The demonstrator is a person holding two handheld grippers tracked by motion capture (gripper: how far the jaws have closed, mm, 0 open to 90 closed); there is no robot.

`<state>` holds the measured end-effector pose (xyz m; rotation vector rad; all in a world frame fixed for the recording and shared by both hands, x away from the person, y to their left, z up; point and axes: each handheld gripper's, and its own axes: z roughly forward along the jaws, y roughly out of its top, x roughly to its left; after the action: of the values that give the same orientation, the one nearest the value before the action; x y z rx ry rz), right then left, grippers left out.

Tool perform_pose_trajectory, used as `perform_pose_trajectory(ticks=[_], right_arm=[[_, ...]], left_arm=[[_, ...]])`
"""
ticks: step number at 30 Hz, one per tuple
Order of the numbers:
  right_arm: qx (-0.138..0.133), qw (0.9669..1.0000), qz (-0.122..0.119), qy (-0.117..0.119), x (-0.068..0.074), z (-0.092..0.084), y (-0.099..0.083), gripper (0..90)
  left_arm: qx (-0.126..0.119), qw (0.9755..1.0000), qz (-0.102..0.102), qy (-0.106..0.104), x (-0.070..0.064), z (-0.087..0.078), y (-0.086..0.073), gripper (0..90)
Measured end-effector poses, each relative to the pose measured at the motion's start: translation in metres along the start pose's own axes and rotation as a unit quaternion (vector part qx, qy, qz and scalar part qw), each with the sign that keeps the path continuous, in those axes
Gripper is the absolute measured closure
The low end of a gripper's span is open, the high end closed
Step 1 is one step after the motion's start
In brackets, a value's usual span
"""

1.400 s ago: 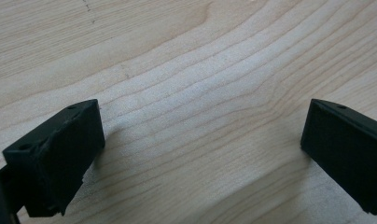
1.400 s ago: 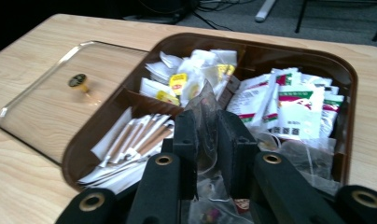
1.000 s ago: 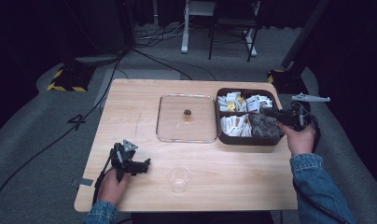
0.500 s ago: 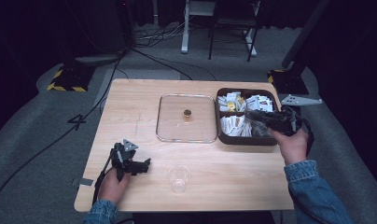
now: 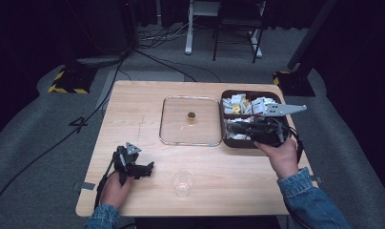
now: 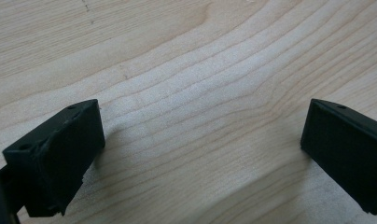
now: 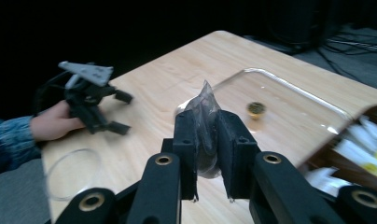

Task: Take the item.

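My right gripper [image 7: 206,122] is shut on a crinkled, greyish translucent sachet [image 7: 205,100] that sticks up between its pads. In the high view this gripper [image 5: 232,129] hovers over the near-left part of the brown box [image 5: 251,144], jaws pointing left toward the clear lid [image 5: 176,125] and its small brass knob [image 5: 191,116]. My left gripper [image 5: 146,170] rests low at the table's front left, open. Its two jaws stand wide apart over bare wood [image 6: 200,154].
The brown box holds several white and yellow sachets [image 5: 245,105]. A clear plastic cup [image 5: 183,181] stands near the front edge, between the two hands. The right gripper view shows the lid [image 7: 289,107], the knob [image 7: 255,108], the cup [image 7: 70,172] and the left gripper [image 7: 119,112].
My right gripper has moved left, from beside the box's right edge to over the box's left part. The left hand has stayed put.
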<state>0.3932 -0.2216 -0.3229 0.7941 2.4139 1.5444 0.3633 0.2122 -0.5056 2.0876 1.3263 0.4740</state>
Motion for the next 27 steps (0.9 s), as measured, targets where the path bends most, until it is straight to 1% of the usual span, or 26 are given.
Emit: perform_pose_trajectory(ticks=[1,2,3,6,7,8,9,10,11,12,13,15,16,18,19,21,23,27], right_arm=[[0.004,0.9999,-0.007,0.015,0.009,0.006,0.002,78.4],[0.007,0.9997,-0.012,0.023,0.013,0.009,0.002,78.4],[0.007,0.9997,-0.012,0.023,0.013,0.009,0.002,78.4],[0.011,0.9988,-0.021,0.043,0.026,0.017,0.004,78.4],[0.011,0.9984,-0.024,0.050,0.030,0.019,0.004,78.4],[0.013,0.9975,-0.028,0.063,0.038,0.024,0.005,78.4],[0.013,0.9975,-0.028,0.063,0.038,0.024,0.005,78.4],[0.015,0.9964,-0.034,0.076,0.046,0.028,0.005,78.4],[0.015,0.9964,-0.034,0.076,0.046,0.028,0.005,78.4],[0.017,0.9953,-0.037,0.088,0.053,0.032,0.005,78.4],[0.017,0.9953,-0.037,0.088,0.053,0.032,0.005,78.4],[0.020,0.9942,-0.042,0.097,0.060,0.035,0.004,78.4],[0.023,0.9932,-0.045,0.105,0.065,0.039,0.003,78.4],[0.025,0.9927,-0.044,0.109,0.067,0.041,0.002,78.4],[0.032,0.9913,-0.046,0.119,0.071,0.046,0.000,78.4],[0.033,0.9908,-0.047,0.123,0.073,0.048,-0.001,78.4],[0.037,0.9894,-0.045,0.133,0.078,0.054,-0.004,78.4],[0.042,0.9882,-0.046,0.140,0.083,0.059,-0.006,78.4]], left_arm=[[0.001,1.0000,0.000,0.001,0.000,0.000,0.000,0.0],[0.002,1.0000,0.002,0.001,0.000,-0.001,0.000,0.0],[0.002,1.0000,0.002,0.001,0.000,-0.001,0.000,0.0],[0.001,1.0000,0.001,0.003,0.000,-0.001,-0.001,0.0],[0.001,1.0000,0.001,0.003,0.000,-0.001,-0.001,0.0],[0.001,1.0000,0.001,0.003,0.000,-0.001,-0.001,0.0],[0.001,1.0000,0.001,0.003,0.000,-0.001,-0.001,0.0],[0.001,1.0000,0.001,0.003,0.000,-0.001,-0.001,0.0],[0.001,1.0000,0.001,0.003,0.000,-0.001,-0.001,0.0],[0.001,1.0000,0.001,0.002,0.000,-0.001,-0.001,0.0],[0.001,1.0000,0.001,0.002,0.000,-0.001,-0.001,0.0],[0.001,1.0000,0.001,0.002,0.000,-0.001,-0.001,0.0],[0.001,1.0000,0.001,0.001,0.000,-0.001,-0.001,0.0],[0.001,1.0000,0.001,0.001,0.000,-0.001,-0.001,0.0],[0.001,1.0000,0.001,0.001,0.000,-0.001,0.000,0.0],[0.001,1.0000,0.002,0.001,0.000,0.000,0.000,0.0],[0.000,1.0000,0.000,-0.001,0.000,0.000,0.000,0.0],[0.000,1.0000,0.000,-0.001,0.000,0.000,0.000,0.0]])
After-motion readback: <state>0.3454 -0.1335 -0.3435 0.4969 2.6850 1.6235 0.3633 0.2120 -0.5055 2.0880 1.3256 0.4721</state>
